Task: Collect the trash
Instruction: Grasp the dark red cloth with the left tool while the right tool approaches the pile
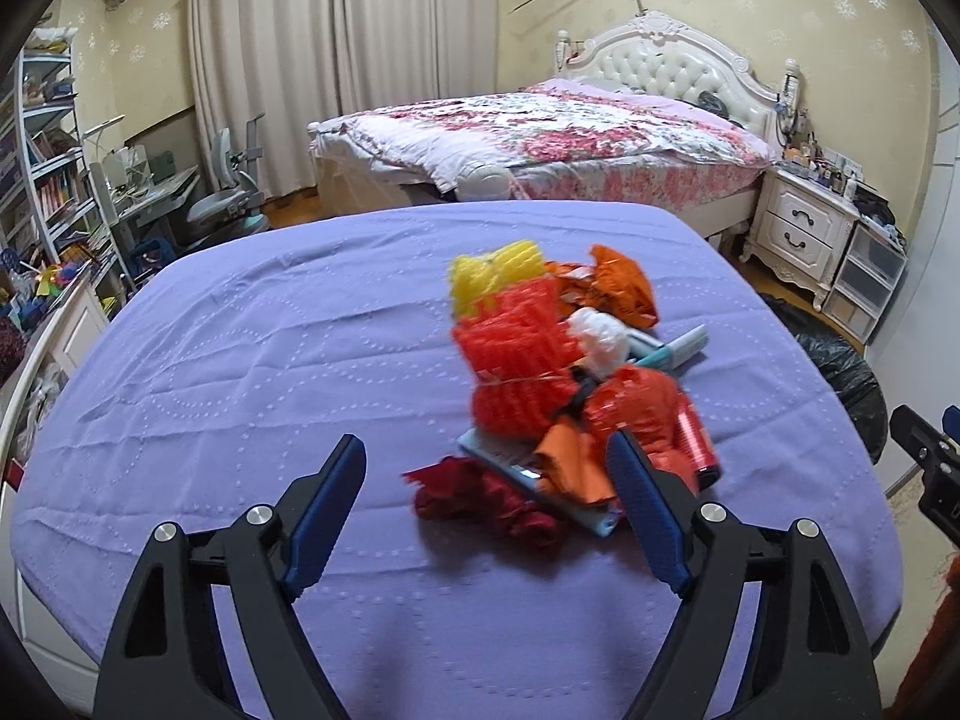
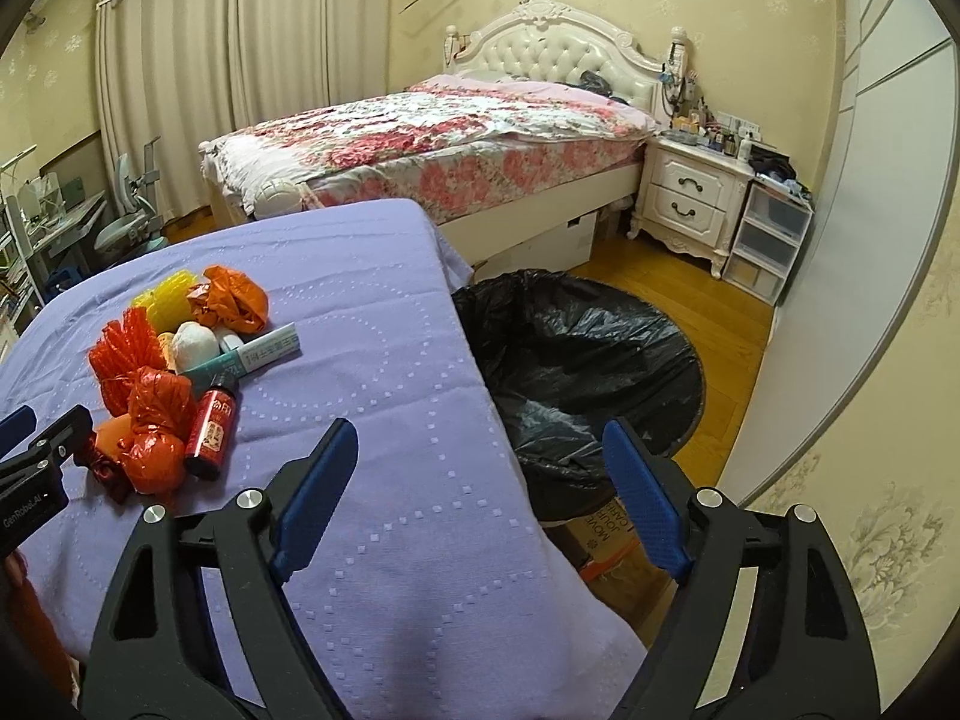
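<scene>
trash pile on table, bin beside its right edge

The bench is covered in a lilac cloth stitched with dotted ring patterns. On it, the trash pile is mostly warm colours: a yellow mesh, red-orange mesh, shiny orange wrappers, a white crumpled wad, a teal-and-white box, a red bottle with a black cap, and a dark red scrap nearest the bench's near edge. Off the bench's right edge, the bin liner is glossy black. Both tongs, left and right, are black with blue pads.
</scene>
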The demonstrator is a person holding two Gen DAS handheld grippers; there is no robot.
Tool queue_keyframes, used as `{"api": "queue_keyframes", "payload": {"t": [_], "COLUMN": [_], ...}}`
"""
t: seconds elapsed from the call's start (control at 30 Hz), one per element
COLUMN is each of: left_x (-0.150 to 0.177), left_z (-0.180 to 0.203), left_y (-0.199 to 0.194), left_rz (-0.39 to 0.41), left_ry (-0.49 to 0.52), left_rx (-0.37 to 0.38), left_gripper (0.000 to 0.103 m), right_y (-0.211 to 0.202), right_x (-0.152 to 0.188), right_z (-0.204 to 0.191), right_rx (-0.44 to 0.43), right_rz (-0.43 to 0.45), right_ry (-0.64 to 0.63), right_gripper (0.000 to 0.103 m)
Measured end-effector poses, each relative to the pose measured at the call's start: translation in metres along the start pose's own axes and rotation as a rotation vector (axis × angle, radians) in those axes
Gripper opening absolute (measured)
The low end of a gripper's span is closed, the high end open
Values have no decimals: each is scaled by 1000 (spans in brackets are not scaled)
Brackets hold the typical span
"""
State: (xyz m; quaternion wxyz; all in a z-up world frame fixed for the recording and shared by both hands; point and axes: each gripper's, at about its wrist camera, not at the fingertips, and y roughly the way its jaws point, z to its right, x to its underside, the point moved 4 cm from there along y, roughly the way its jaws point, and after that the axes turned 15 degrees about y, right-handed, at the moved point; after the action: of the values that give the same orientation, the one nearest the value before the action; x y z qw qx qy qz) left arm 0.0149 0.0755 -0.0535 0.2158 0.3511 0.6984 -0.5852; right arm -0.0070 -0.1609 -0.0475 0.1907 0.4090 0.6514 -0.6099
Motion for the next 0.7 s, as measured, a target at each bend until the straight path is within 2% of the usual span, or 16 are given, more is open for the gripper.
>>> {"api": "queue_keyframes", "payload": {"t": [0.1,0.17,0.33,0.7], "left_x": [8,11,16,21], "left_z": [-12,-19,-29,-11], "left_y": [-2,-4,-1,16], "left_rz": [-14,-20,-41,-96], "left_ry": [-18,-28,-51,-21], "left_rx": [-1,-8,-1,31], "left_gripper": [80,80,80,80], "right_y": [1,3,5,6], "right_x": [3,4,8,9], "right_z": [-6,-9,-15,-18], "right_rx": [-2,-6,-18,-28], "right_rz": [-8,-13,-34,-53], "right_ry": [-12,-19,-33,-38], "right_gripper": [81,77,76,76]}}
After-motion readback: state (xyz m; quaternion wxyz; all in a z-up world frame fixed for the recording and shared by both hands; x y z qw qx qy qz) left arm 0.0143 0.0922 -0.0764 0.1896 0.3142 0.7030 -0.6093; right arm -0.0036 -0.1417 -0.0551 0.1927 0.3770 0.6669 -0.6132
